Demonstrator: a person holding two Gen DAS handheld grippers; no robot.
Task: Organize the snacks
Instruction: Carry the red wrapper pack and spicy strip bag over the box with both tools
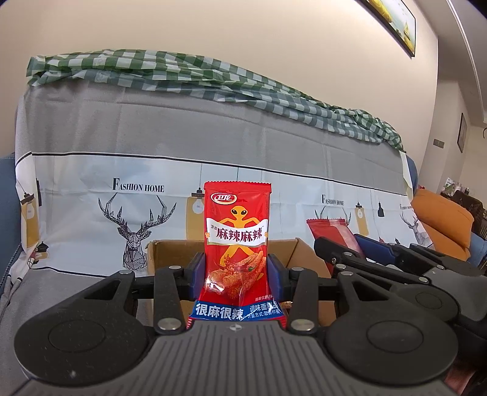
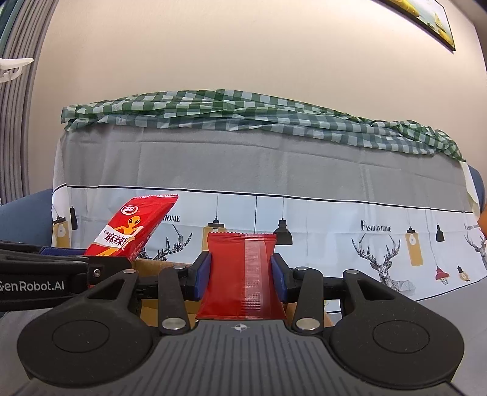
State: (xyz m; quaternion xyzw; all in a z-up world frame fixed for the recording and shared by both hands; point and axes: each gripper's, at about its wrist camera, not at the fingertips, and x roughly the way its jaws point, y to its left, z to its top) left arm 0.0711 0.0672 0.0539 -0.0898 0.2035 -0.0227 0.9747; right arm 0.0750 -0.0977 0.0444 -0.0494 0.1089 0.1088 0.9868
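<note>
My left gripper [image 1: 236,271] is shut on a red snack packet [image 1: 237,231], held upright with its printed front toward the camera, above an open cardboard box [image 1: 170,252]. My right gripper [image 2: 241,272] is shut on a second red snack packet [image 2: 240,274], its plain back with the seam facing the camera. In the left wrist view the right gripper [image 1: 359,243] and its packet [image 1: 333,233] show at the right. In the right wrist view the left gripper [image 2: 64,252] and its packet [image 2: 134,228] show at the left, and the box [image 2: 152,265] shows behind the fingers.
A sofa draped in a grey and white deer-print cover [image 1: 137,189] fills the background, with a green checked cloth [image 1: 170,73] along its top. An orange cushion [image 1: 441,219] lies at the right. A framed picture [image 1: 395,24] hangs on the wall.
</note>
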